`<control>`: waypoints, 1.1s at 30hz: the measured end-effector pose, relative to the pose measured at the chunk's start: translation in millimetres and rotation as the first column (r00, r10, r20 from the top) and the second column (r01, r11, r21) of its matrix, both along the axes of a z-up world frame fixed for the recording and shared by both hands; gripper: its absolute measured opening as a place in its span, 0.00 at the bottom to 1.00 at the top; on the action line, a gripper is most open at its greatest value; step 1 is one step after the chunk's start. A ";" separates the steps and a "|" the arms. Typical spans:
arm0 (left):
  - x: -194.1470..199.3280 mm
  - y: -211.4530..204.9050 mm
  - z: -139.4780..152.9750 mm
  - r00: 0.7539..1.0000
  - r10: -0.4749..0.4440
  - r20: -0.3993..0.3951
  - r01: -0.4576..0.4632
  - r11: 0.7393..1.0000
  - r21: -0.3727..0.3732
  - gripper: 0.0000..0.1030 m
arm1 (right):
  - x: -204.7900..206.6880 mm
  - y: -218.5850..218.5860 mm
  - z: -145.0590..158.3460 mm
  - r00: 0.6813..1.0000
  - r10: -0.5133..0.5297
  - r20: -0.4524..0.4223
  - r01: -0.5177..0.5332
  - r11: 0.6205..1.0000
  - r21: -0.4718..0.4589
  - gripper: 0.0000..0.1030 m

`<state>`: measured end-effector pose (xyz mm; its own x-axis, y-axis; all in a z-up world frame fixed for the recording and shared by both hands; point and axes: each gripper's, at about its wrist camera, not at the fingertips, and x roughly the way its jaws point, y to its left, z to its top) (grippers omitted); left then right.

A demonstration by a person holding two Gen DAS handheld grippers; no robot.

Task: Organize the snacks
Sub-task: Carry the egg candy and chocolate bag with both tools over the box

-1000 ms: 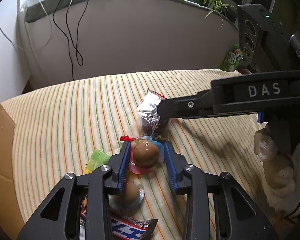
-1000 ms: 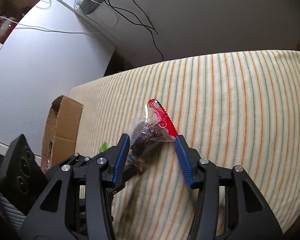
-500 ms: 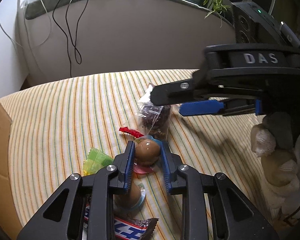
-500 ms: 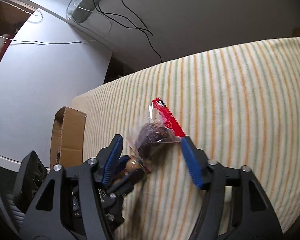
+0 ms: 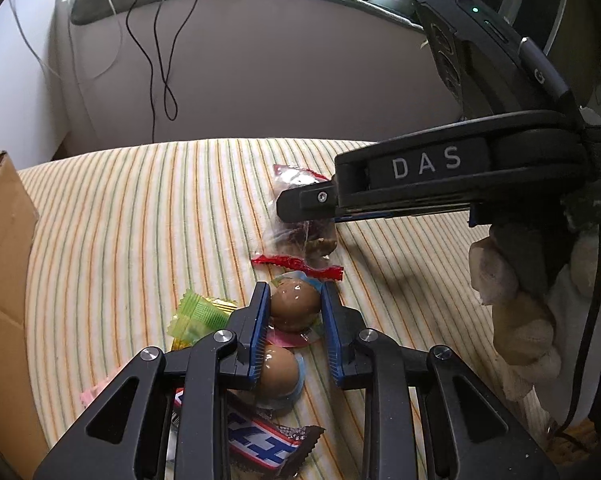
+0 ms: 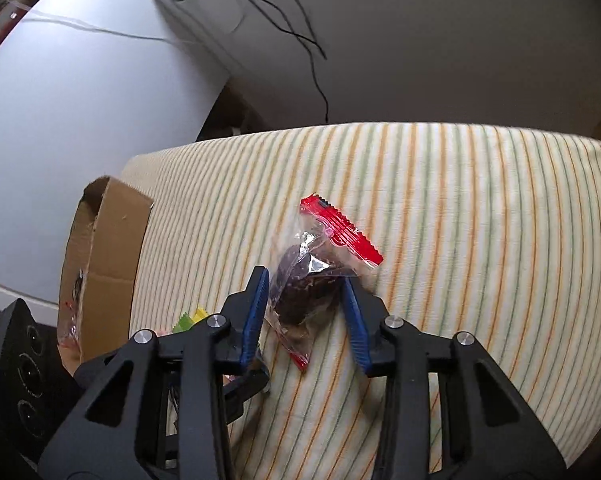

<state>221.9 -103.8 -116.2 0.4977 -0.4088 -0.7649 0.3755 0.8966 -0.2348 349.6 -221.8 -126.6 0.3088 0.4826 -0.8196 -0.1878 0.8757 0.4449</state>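
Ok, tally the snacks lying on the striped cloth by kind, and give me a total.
Brown domed sweets in clear cups: 2
Clear packet with red ends, dark filling: 1
Green-and-yellow wrapped candy: 1
Chocolate bar in a blue, white and brown wrapper: 1
Pink wrapper, mostly hidden: 1
Total: 6

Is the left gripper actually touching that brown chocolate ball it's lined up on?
Touching. In the left wrist view the left gripper has both blue pads pressed against the sides of the brown chocolate ball, with no gap showing on either side.
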 end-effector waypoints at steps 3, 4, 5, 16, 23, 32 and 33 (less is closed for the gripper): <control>-4.9 5.3 3.6 1.000 0.007 0.007 -0.007 1.000 -0.013 0.23 | -6.4 -0.4 5.8 1.000 0.000 0.030 0.001 1.000 -0.010 0.34; -6.7 6.7 5.6 1.000 0.008 0.010 -0.008 1.000 -0.017 0.23 | -9.2 -1.8 8.5 0.999 -0.005 0.040 0.005 1.000 -0.007 0.33; -9.0 7.8 7.2 1.000 0.009 0.014 -0.009 1.000 -0.019 0.23 | -11.3 -3.5 10.5 0.999 -0.008 0.045 0.008 1.000 -0.001 0.33; -43.2 30.9 42.3 0.995 0.036 0.094 -0.031 0.998 -0.061 0.23 | -45.5 -18.9 47.7 0.988 -0.037 0.151 0.037 0.999 0.004 0.33; -76.6 52.6 64.7 0.985 0.071 0.158 -0.058 0.995 -0.086 0.23 | -72.4 -8.8 78.2 0.972 -0.010 0.233 0.011 1.000 -0.004 0.33; -92.5 70.3 86.9 0.967 0.135 0.215 -0.117 0.989 -0.093 0.23 | -101.7 25.0 101.0 0.954 0.049 0.296 -0.047 0.999 -0.015 0.33; -91.7 73.3 88.3 0.965 0.142 0.219 -0.124 0.988 -0.094 0.23 | -104.3 29.4 102.6 0.952 0.057 0.300 -0.054 0.998 -0.017 0.33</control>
<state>130.2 -30.5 -27.9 0.7071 -0.3815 -0.5954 0.3051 0.9242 -0.2298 245.3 -192.4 -24.1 0.5139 0.4994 -0.6975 -0.3599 0.8636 0.3531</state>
